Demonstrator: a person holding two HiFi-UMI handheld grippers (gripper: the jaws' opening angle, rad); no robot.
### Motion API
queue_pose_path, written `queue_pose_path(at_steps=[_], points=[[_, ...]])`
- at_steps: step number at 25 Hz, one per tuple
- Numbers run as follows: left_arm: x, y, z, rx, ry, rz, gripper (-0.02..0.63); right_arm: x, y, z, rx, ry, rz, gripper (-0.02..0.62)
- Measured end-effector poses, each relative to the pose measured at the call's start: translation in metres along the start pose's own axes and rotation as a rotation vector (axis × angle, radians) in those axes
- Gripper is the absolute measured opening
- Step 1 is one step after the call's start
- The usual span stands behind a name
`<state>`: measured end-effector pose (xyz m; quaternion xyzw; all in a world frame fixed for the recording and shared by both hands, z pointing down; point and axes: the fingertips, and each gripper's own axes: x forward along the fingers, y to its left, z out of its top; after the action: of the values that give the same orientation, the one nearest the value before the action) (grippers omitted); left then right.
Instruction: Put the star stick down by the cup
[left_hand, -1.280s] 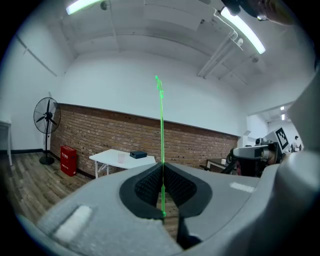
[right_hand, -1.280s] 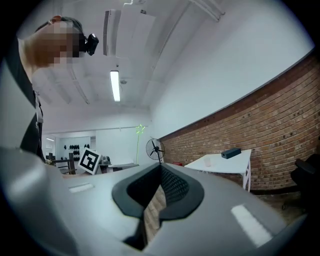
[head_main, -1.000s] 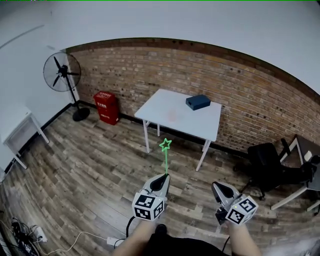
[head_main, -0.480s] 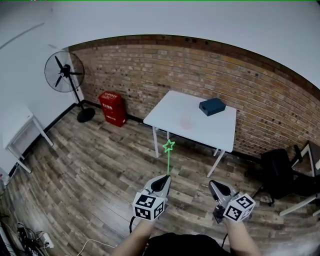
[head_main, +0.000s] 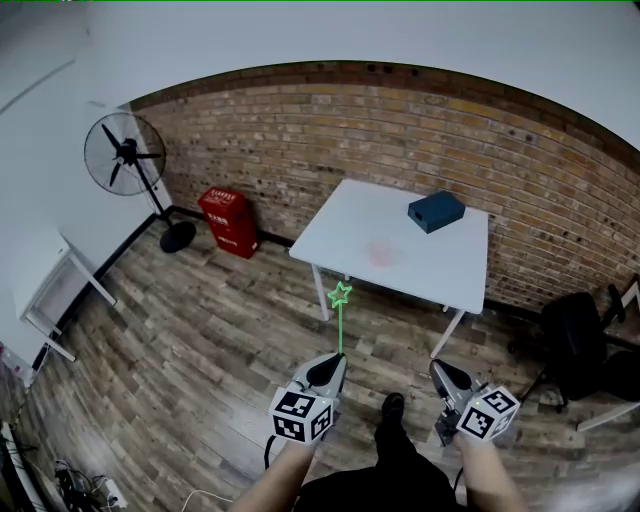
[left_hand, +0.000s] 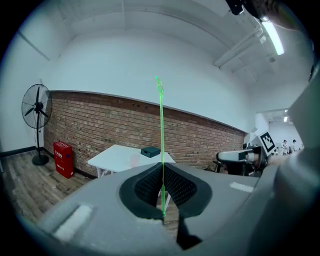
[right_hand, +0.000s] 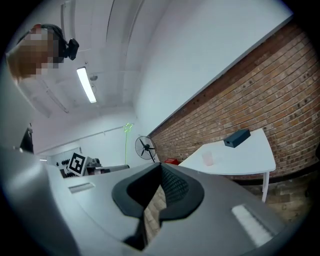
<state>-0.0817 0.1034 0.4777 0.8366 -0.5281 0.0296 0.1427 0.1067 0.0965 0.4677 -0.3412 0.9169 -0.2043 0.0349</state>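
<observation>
The white table (head_main: 400, 240) stands well ahead of both grippers. The left gripper (head_main: 329, 362) is closed on the lower end of the green star stick (head_main: 340, 325), which rises upright from its jaws. The right gripper (head_main: 441, 369) beside it has its jaws together, empty. The pink cup (head_main: 381, 252) is on the table, well apart from the stick.

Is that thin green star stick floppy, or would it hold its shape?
Likely stiff: the star stick stands straight though the left tongs pinch only its bottom end. Probably very light, being so thin. It might snap if pressed hard.
</observation>
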Motion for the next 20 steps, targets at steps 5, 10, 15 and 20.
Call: queue_pose_path(at_steps=[5, 10, 15, 20], points=[[0.05, 0.035, 0.016, 0.007, 0.007, 0.038, 0.009, 0.065, -0.042, 0.009, 0.026, 0.027, 0.05, 0.0], [0.125, 0.082, 0.037, -0.034, 0.01, 0.096, 0.009, 0.138, -0.094, 0.039, 0.023, 0.057, 0.117, 0.0], [0.195, 0.117, 0.072, -0.058, 0.004, 0.138, 0.009, 0.198, -0.162, 0.085, 0.047, 0.037, 0.135, 0.0], [0.255, 0.131, 0.09, -0.037, 0.02, 0.136, 0.009, 0.24, -0.214, 0.104, 0.07, 0.036, 0.144, 0.0]])
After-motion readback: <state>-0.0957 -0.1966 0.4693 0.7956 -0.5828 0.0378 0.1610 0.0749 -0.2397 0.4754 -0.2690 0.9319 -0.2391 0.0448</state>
